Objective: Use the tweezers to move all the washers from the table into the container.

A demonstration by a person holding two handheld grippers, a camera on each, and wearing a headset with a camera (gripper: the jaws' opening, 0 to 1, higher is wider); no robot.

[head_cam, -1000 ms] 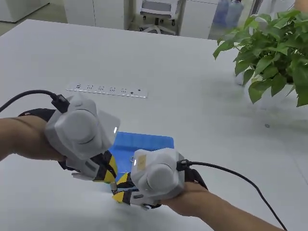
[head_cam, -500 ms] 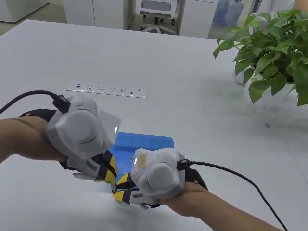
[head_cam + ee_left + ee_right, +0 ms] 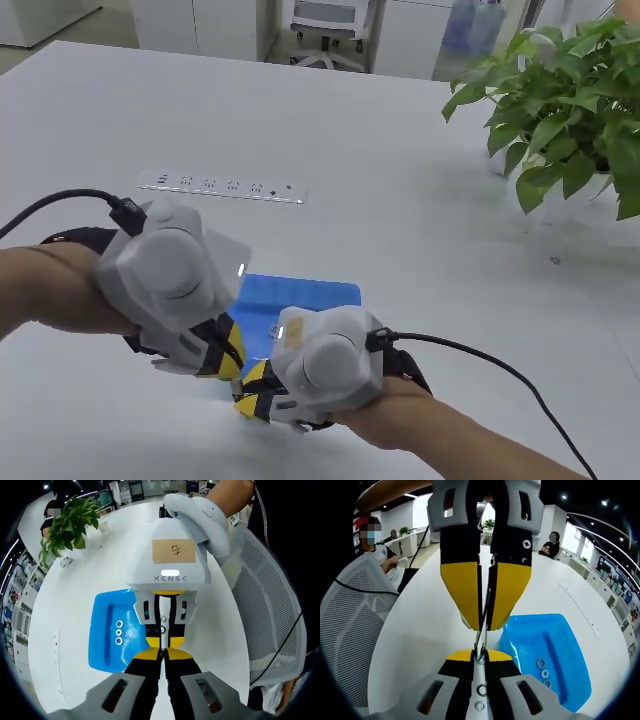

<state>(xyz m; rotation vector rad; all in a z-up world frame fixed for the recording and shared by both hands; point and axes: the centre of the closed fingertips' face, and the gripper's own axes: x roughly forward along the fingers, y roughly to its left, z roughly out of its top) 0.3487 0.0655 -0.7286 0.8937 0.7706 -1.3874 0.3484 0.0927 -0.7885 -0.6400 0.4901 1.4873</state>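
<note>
My left gripper (image 3: 228, 358) and right gripper (image 3: 250, 395) meet tip to tip at the near edge of a blue tray (image 3: 300, 295). In the right gripper view, thin metal tweezers (image 3: 480, 642) run from my right gripper (image 3: 479, 656) up between the yellow fingers of the left gripper (image 3: 484, 625). Both grippers look shut on them. Three small washers (image 3: 544, 673) lie in a row on the blue tray (image 3: 555, 635). In the left gripper view, my left gripper (image 3: 161, 653) faces the right gripper (image 3: 161, 639), with the washers (image 3: 119, 632) to the left on the tray (image 3: 102, 645).
A white power strip (image 3: 222, 187) lies on the white table beyond the tray. A leafy green plant (image 3: 570, 110) stands at the far right. A cable (image 3: 480, 365) trails right from the right gripper. A mesh chair back (image 3: 265, 625) is close behind the person.
</note>
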